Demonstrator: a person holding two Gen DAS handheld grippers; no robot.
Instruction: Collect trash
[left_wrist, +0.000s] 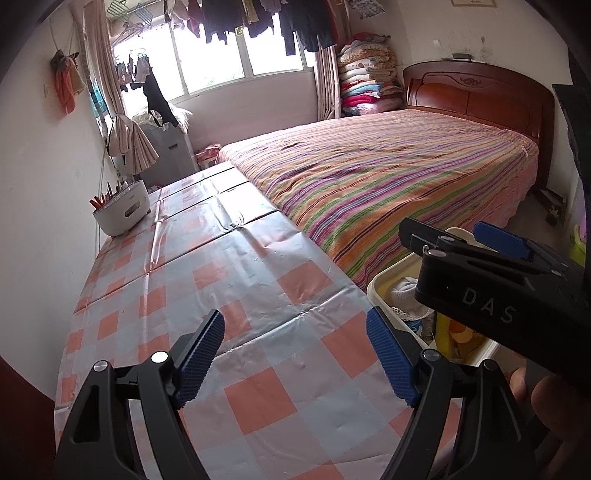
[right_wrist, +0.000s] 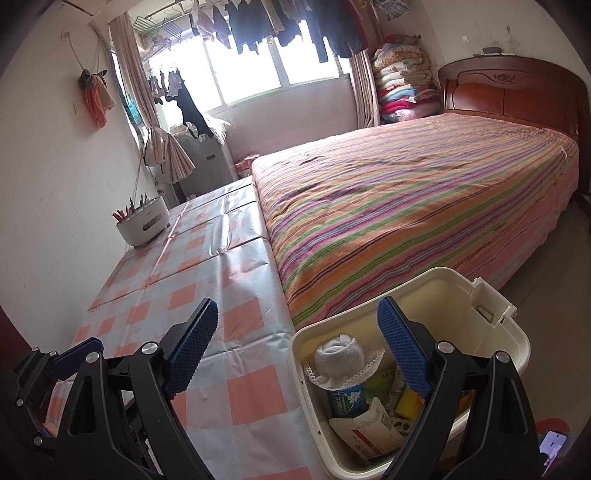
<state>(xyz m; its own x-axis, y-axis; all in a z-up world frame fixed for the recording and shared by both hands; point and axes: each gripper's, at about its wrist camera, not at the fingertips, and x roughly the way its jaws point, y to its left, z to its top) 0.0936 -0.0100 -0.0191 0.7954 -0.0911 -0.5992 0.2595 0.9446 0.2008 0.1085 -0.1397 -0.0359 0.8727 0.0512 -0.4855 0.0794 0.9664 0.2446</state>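
Note:
A cream plastic bin (right_wrist: 509, 332) stands beside the table's right edge, holding several pieces of trash: a white lacy cloth (right_wrist: 341, 356), a blue tissue pack (right_wrist: 347, 400), a torn carton (right_wrist: 369, 428) and a yellow item. It also shows in the left wrist view (left_wrist: 380, 282). My left gripper (left_wrist: 295, 358) is open and empty above the checked tablecloth (left_wrist: 207, 277). My right gripper (right_wrist: 299, 350) is open and empty, one finger above the table and one above the bin. It appears in the left wrist view (left_wrist: 465, 236) over the bin.
A white holder with pens (left_wrist: 122, 210) stands at the table's far left by the wall. A bed with a striped cover (left_wrist: 388, 173) runs along the table's right side. A phone (right_wrist: 552, 445) lies on the floor at the lower right.

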